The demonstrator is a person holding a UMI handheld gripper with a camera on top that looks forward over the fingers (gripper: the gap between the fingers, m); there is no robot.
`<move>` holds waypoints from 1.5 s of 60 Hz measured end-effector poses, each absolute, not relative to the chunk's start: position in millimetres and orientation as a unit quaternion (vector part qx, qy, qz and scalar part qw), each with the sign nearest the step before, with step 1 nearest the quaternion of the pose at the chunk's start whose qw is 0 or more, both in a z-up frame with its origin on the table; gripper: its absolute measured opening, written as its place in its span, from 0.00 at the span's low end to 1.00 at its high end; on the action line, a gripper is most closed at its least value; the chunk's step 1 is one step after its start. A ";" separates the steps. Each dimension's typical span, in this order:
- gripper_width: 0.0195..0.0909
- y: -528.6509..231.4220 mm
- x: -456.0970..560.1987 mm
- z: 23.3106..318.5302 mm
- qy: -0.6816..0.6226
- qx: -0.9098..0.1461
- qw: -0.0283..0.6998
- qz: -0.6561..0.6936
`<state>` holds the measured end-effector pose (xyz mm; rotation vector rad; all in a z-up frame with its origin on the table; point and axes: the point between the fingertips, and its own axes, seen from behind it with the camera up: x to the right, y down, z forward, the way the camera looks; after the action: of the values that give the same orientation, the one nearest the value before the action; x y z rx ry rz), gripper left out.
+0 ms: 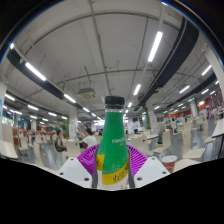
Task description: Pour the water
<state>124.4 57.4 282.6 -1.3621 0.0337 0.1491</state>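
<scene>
A green plastic bottle [113,140] with a black cap and a yellow-and-white label stands upright between my fingers, lifted high against the hall's ceiling. My gripper [112,170] is shut on the bottle, both purple pads [88,160] pressing its lower body. Its base is hidden below the fingers. No cup or other vessel shows.
A large hall spreads behind the bottle, with long ceiling lights [155,45], pillars and rows of tables far off. A reddish-brown cup-like thing [168,160] sits low at the right, beyond the fingers.
</scene>
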 end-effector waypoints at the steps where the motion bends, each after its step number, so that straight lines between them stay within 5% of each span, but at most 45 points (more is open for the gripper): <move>1: 0.30 60.6 135.9 272.5 0.013 -0.636 0.770 0.050; 11: 0.30 103.4 186.9 148.7 -0.017 -0.713 0.700 -0.040; 28: 0.32 113.9 211.0 95.3 -0.005 -0.752 0.658 -0.041; 39: 0.32 115.0 210.8 96.1 0.005 -0.741 0.670 -0.036; 52: 0.55 106.2 207.7 84.5 -0.020 -0.778 0.627 -0.034; 63: 0.90 93.9 196.6 84.2 -0.031 -0.797 0.603 0.002; 76: 0.92 51.6 202.7 112.0 0.010 -0.786 0.618 0.006; 90: 0.91 -76.8 172.0 154.0 0.027 -0.764 0.643 -0.041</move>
<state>172.0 -76.8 154.0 -1.7416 0.0616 -0.0941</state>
